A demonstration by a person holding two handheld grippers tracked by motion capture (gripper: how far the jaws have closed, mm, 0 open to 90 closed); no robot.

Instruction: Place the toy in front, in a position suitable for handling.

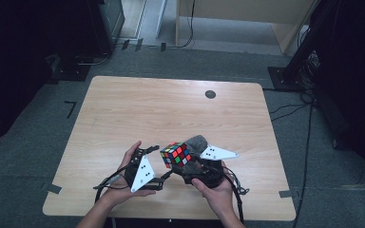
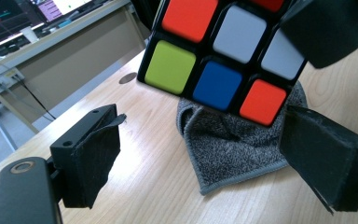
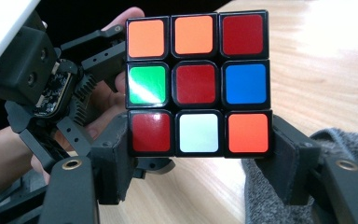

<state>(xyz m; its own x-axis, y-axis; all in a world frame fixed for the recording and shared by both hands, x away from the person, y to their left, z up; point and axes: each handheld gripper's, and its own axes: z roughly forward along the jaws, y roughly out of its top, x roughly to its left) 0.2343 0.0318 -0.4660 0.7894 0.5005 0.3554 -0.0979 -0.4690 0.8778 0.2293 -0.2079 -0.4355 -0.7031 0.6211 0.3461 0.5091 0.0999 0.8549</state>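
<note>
Item: a scrambled three-by-three puzzle cube of black plastic with coloured tiles (image 1: 175, 155), held clear of the pale wood-grain table (image 1: 171, 109) near its near edge, slightly left of centre. Holder: the right gripper (image 3: 199, 154), its two black padded jaws clamped on the cube's bottom layer from either side; in the right gripper view the face towards the camera reads orange, orange, red across the top, green, red, blue in the middle, red, white, orange along the bottom. Second tool: the left gripper (image 2: 214, 154), just beside the cube on its left, its jaws standing apart with nothing between them; in the left gripper view the cube hangs above and beyond them, one jaw low at the left and the other at the right, neither touching a tile. Under and behind the cube: a grey knitted cloth with a stitched hem (image 2: 235, 144), lying crumpled on the table, partly beneath the right gripper. Also present: a small dark round disc (image 1: 210, 94) set in the table's far side, well apart from the work. Condition of the work, as a judgement: the cube is picked up and presented, colours mixed on every face seen; the open gripper has yet to take hold of a layer, so any turning or hand-over is still ahead.
</note>
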